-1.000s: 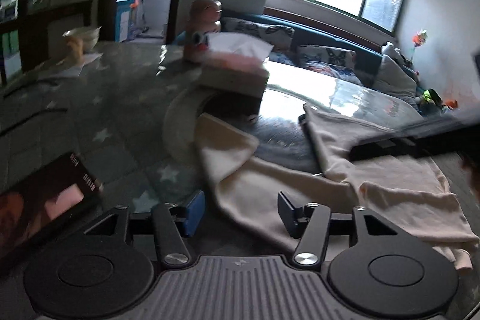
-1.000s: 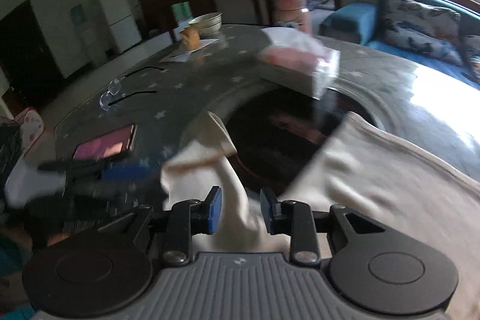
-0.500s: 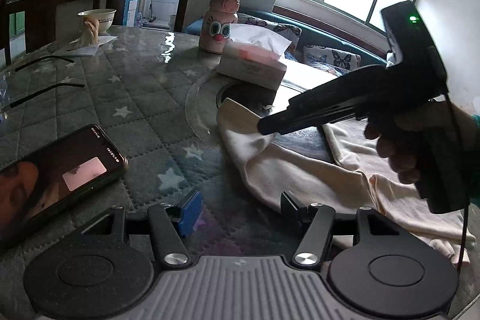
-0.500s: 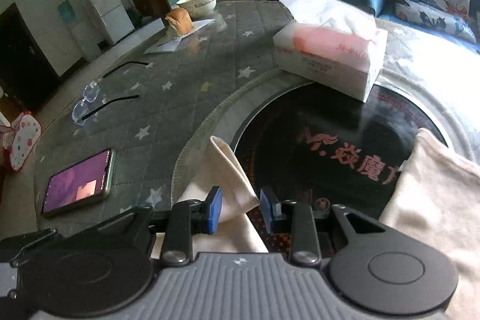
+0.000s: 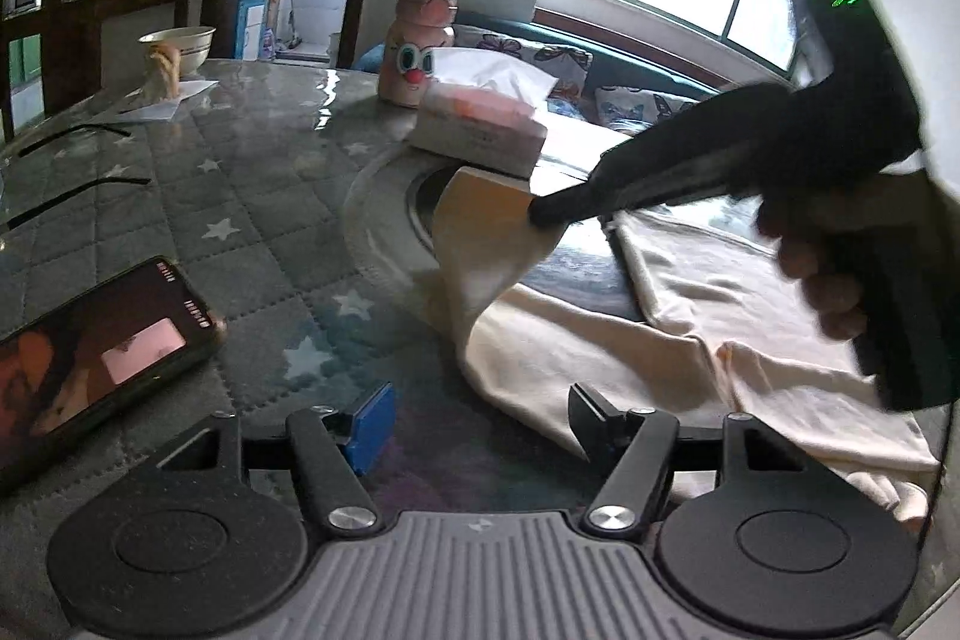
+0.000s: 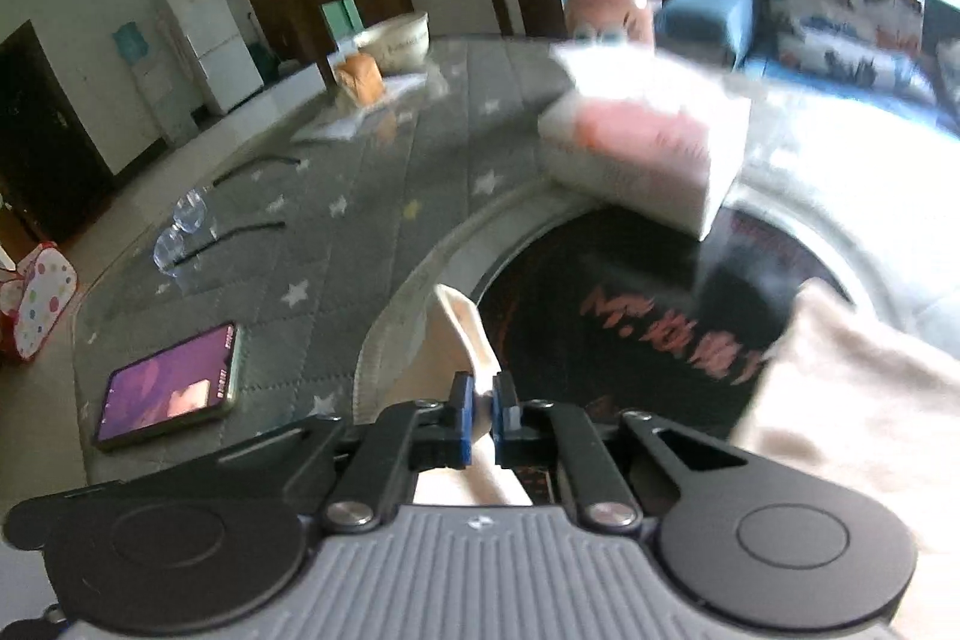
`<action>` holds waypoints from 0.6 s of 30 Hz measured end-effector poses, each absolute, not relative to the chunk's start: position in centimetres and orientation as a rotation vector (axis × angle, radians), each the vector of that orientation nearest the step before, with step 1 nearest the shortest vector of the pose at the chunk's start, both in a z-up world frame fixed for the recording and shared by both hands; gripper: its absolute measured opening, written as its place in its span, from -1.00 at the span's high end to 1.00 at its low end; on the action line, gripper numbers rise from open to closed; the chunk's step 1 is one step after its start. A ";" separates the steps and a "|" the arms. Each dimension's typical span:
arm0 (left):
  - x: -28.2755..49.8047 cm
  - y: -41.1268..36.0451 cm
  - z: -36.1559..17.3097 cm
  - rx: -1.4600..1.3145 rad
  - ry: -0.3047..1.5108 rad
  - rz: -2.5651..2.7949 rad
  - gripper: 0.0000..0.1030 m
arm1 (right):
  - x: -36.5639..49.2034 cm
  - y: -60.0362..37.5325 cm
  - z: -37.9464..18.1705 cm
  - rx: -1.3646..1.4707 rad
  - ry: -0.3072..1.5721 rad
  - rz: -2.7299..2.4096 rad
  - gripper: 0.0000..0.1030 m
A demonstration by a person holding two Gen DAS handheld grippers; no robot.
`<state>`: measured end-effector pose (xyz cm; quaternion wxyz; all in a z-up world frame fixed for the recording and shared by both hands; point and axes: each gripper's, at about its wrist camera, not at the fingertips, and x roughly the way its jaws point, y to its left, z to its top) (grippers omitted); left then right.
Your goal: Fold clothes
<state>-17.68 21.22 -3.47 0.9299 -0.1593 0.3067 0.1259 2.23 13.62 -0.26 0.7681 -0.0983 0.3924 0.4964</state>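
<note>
The cream garment (image 5: 690, 340) lies spread over the right part of the bench (image 5: 252, 196), partly across the dark round inset (image 6: 630, 304) at its middle and running toward the near right edge. One sleeve (image 5: 486, 232) is lifted off the surface at its cuff end, just in front of the tissue box (image 5: 480, 130).

The right hand-held gripper (image 6: 480, 409) has just been closing, and its blue pads (image 6: 461, 415) now pinch that sleeve, with cream cloth showing between and beyond them. From the left wrist view the same gripper reaches in from the right, its tip on the raised cuff, with a person's hand (image 5: 828, 274) wrapped round its grip.

The left hand-held gripper (image 5: 480, 412) stands wide with nothing between its jaws, and its jaws have just been opening. It hovers low near the front edge of the bench, with the garment's near hem just ahead of its right finger.

A phone (image 5: 102, 340) with a lit screen lies toward the near left edge. A pink cartoon bottle (image 5: 420, 46) stands behind the tissue box, a bowl (image 5: 177, 46) sits near the far left edge, and a pair of glasses (image 6: 192, 232) rests on the left side.
</note>
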 end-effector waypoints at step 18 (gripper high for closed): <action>-13.8 14.3 -4.3 -0.143 0.697 0.158 -0.33 | -2.6 -5.9 11.1 -0.177 0.545 0.890 0.92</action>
